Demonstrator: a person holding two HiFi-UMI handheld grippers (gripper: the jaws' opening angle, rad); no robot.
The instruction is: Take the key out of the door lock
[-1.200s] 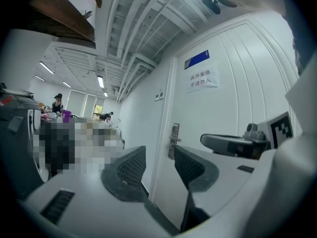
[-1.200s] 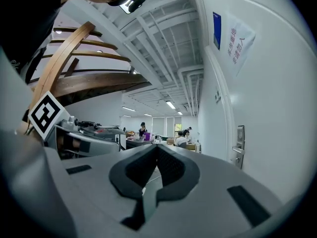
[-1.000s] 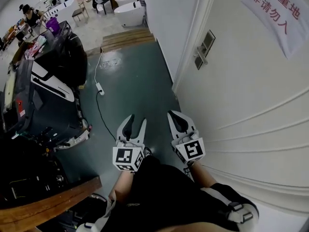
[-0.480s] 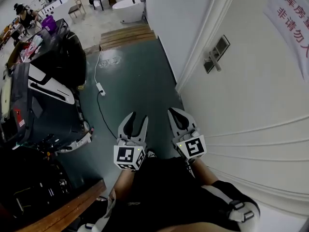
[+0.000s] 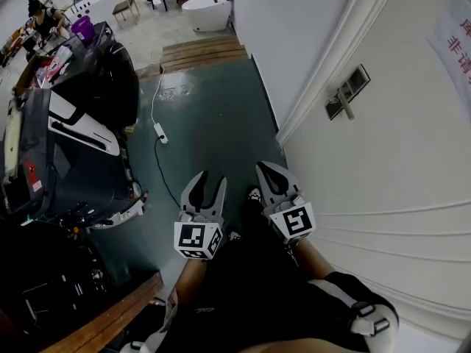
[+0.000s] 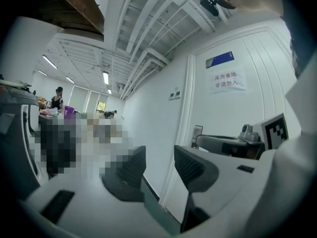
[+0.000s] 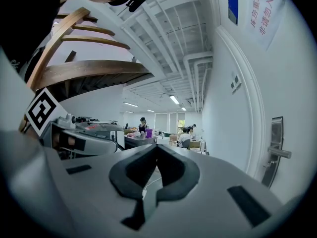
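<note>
My left claw (image 5: pixel 211 182), at six o'clock, has its jaws apart with nothing between them. My right claw (image 5: pixel 266 173), just beside it, has its jaws pressed together, empty. Neither has moved since half a second ago. The dark rectangular lock plate with silver lever handle (image 5: pixel 346 93) on the white panelled door (image 5: pixel 397 175) has slid further toward two o'clock, well apart from both claws. A key there is too small to make out.
</note>
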